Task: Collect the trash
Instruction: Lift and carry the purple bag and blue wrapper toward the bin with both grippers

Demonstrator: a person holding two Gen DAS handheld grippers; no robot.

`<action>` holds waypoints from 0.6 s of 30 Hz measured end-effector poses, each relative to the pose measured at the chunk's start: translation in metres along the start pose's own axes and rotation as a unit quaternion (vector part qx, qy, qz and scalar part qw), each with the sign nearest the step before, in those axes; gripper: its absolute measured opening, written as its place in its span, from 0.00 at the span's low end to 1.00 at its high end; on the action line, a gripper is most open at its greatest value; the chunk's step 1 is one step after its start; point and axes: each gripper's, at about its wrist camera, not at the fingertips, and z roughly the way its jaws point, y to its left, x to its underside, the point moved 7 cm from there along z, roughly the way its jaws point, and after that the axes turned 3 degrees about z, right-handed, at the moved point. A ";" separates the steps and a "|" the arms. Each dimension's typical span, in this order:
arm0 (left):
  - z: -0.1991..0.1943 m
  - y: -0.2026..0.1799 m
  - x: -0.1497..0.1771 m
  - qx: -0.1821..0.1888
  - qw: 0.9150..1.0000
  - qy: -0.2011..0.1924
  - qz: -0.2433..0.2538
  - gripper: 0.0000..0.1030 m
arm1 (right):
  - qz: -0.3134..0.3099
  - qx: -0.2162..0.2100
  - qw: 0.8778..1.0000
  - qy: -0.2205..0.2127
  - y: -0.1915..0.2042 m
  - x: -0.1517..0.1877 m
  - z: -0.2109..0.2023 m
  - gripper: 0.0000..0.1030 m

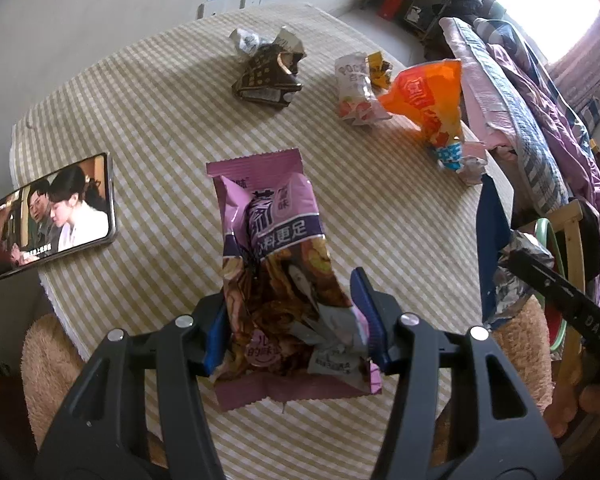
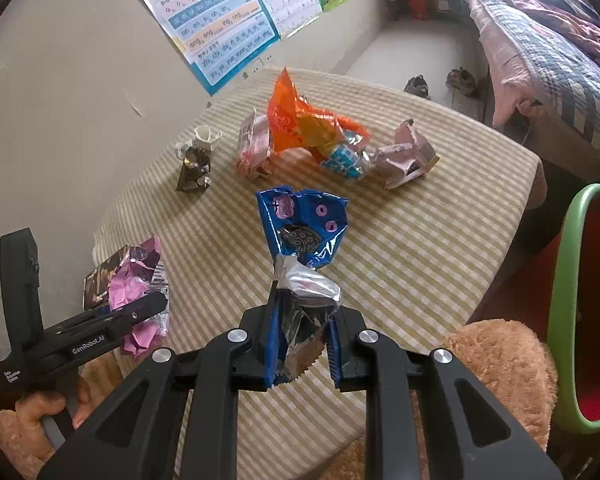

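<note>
Holding one wrapper per gripper. Left gripper (image 1: 296,320): fingers clamped on the lower end of the purple wrapper (image 1: 272,248), which sticks up and away from the camera, lifted off the striped tabletop (image 1: 160,120). Right gripper (image 2: 302,344): fingers pinched nearly together on the crumpled silver end of the blue cookie wrapper (image 2: 302,228), the blue part fanning out above the tabletop.

Trash on the tabletop: brown wrapper (image 1: 266,70) at the far side, white-pink pouch (image 1: 354,88) near the far right with a small yellow scrap (image 1: 380,66) just behind it, orange bag (image 1: 432,100) touching the pouch, crumpled pale pink wrapper (image 2: 406,154) just right of the orange bag in the right view.

Phone (image 1: 52,214) lies flat at the left edge, screen lit. Green-rimmed red bin (image 2: 592,300) stands off the right edge of the tabletop, beside a tan fuzzy cushion (image 2: 500,360). A hand (image 2: 44,408) grips the left gripper's handle.
</note>
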 end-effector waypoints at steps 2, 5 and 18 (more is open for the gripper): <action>-0.002 -0.005 -0.001 0.000 1.000 -0.003 0.006 0.51 | -0.002 0.002 1.000 -0.006 -0.001 0.000 -0.005 0.19; -0.003 -0.012 -0.002 0.002 1.000 -0.004 0.010 0.51 | 0.002 0.004 1.000 -0.009 -0.005 0.001 -0.009 0.19; -0.007 -0.035 -0.005 0.008 0.999 -0.008 0.034 0.51 | 0.019 0.007 1.000 -0.006 -0.015 0.006 -0.010 0.19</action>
